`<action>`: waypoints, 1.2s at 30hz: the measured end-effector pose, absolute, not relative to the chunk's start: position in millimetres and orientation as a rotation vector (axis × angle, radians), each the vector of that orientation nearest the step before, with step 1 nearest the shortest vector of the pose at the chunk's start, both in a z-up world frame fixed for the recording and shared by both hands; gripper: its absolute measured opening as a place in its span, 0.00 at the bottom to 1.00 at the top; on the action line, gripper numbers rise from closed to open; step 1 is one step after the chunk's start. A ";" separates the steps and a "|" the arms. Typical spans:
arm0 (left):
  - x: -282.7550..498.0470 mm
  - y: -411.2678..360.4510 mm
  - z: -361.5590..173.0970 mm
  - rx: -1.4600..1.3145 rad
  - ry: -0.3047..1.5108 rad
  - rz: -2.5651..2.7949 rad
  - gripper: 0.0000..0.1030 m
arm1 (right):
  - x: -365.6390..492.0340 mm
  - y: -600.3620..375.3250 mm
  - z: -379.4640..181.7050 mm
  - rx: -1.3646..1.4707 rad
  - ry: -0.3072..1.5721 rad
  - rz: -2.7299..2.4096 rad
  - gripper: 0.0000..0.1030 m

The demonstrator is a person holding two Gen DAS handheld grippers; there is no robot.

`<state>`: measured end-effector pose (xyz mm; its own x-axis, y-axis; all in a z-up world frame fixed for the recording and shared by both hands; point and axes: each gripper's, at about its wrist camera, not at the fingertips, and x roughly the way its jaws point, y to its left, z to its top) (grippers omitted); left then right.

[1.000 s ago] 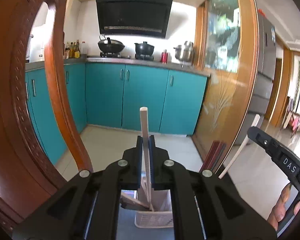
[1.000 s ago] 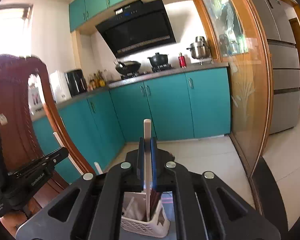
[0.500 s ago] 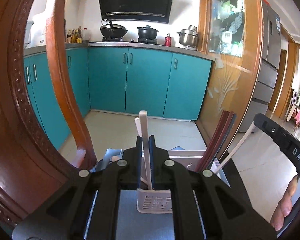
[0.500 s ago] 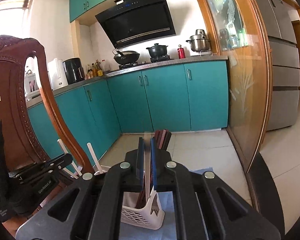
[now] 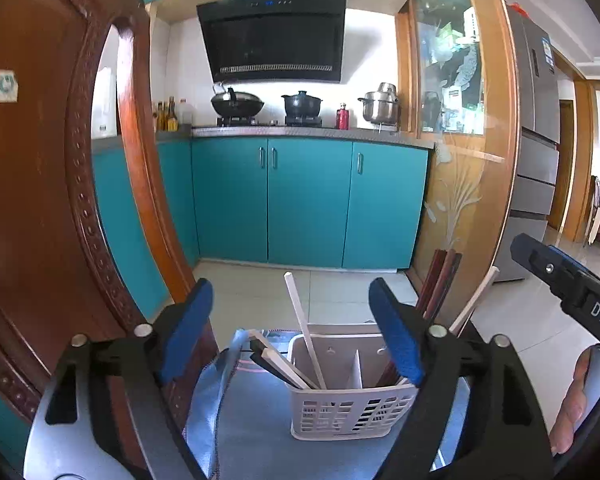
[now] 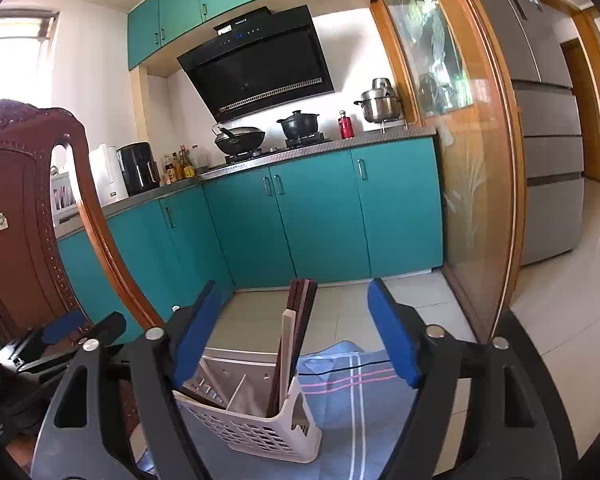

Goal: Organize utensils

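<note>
Tools open over the utensil caddy

Left tool (image 5: 290, 332): we note its jaws spread wide, just opened, nothing pressed between the blue pads. Right tool (image 6: 292, 334): likewise just opened, gripping nothing. Just beyond, the white caddy (image 5: 352, 416) stands on a blue cloth (image 6: 356, 408) on the counter. White chopsticks (image 5: 304, 328) lean in its left compartment, dark chopsticks (image 6: 300, 320) upright in its right one. Farther: wooden chair (image 5: 40, 200), teal cabinets (image 5: 308, 200), stove pots.

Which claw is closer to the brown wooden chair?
Left. The left claw is beside the chair; the right claw is farther, past the left one. Both have just been opening, pressing on nothing.
</note>
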<state>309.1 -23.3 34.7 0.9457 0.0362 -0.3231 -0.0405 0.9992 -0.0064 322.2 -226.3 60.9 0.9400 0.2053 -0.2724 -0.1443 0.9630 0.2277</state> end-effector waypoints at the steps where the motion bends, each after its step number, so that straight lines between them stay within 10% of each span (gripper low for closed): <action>1: 306.2 -24.6 35.0 -0.008 0.325 0.036 0.82 | 320.0 -226.2 61.1 0.202 0.293 0.175 0.78; 8: 256.7 -27.0 31.9 0.072 0.316 0.041 0.89 | 277.5 -235.8 55.2 0.165 0.261 0.138 0.97; 36: 19.4 -2.0 -10.4 0.012 0.425 0.026 0.96 | 50.3 -204.2 17.8 -0.025 0.391 0.091 0.97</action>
<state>19.4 -2.0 -10.4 0.9109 0.0283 -0.4117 -0.0231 0.9996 0.0175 50.3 -204.2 17.8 0.9203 0.0841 -0.3821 -0.0938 0.9956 -0.0066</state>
